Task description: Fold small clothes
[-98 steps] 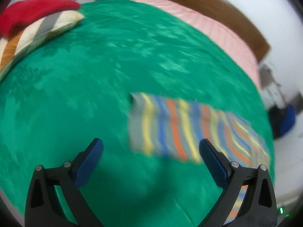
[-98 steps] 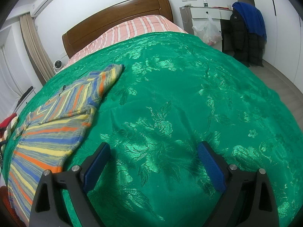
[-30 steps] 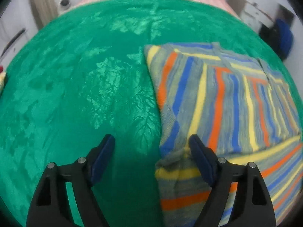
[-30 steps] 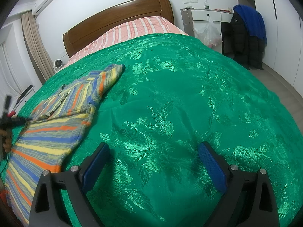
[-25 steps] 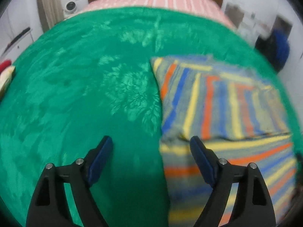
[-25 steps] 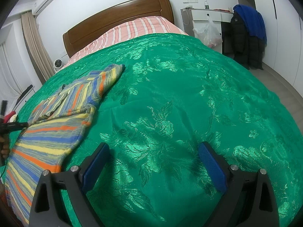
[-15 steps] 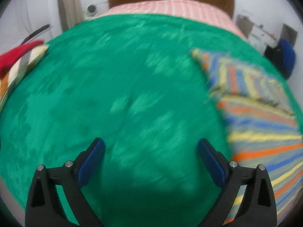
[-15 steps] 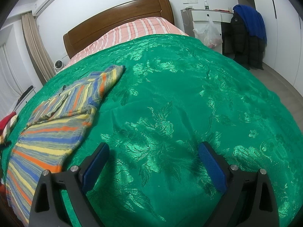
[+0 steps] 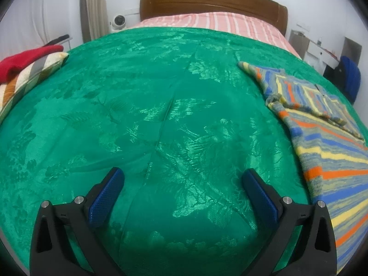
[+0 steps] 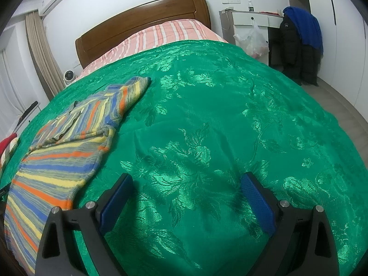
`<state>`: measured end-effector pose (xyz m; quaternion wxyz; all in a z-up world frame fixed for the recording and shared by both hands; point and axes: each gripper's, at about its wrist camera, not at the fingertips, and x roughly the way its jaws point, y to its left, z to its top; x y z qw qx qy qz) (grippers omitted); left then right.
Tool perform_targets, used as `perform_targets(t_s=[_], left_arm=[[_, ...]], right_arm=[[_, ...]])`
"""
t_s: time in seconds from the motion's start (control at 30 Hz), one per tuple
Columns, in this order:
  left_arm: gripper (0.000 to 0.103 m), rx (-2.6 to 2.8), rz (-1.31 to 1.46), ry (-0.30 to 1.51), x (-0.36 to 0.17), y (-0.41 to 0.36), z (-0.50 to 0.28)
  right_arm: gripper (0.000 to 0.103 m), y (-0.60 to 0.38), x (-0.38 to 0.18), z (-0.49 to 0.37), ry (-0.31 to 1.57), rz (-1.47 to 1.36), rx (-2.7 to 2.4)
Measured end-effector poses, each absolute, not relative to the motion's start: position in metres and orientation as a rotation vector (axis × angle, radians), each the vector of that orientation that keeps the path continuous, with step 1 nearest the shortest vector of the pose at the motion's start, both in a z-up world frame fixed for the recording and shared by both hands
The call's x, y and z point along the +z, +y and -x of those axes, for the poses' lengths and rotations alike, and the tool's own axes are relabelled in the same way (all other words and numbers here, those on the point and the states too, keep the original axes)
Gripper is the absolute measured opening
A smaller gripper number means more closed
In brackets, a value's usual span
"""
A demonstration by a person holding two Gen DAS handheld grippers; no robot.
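Both claws hang spread and empty over the shiny green floral bedspread [image 9: 161, 105] — left gripper [image 9: 181, 184], right gripper [image 10: 186, 184] — the striped multicoloured knit sweater [image 10: 69, 147] lies untouched between them.

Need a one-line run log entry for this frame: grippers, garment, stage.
left gripper: open, empty | right gripper: open, empty | striped sweater: part-folded, flat on green bedspread | stage: between folds

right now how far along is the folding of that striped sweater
Partly done: the striped sweater lies on the green bedspread with its top section folded over. Nothing is in hand; the left hand-held gripper and right hand-held gripper are open over bare bedspread. The remaining folds are left.
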<state>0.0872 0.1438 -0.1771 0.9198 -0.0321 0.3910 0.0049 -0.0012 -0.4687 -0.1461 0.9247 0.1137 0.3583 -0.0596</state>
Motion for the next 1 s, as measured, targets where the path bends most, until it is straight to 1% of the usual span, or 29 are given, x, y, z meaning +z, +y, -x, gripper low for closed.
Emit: perform_targets(t_s=[1.0], left_arm=[[0.103,0.015,0.061,0.792,-0.175,0.1511,-0.0805]], right_arm=[[0.094,-0.4719,-0.1474,0.0063,0.723,-0.248,-0.115]])
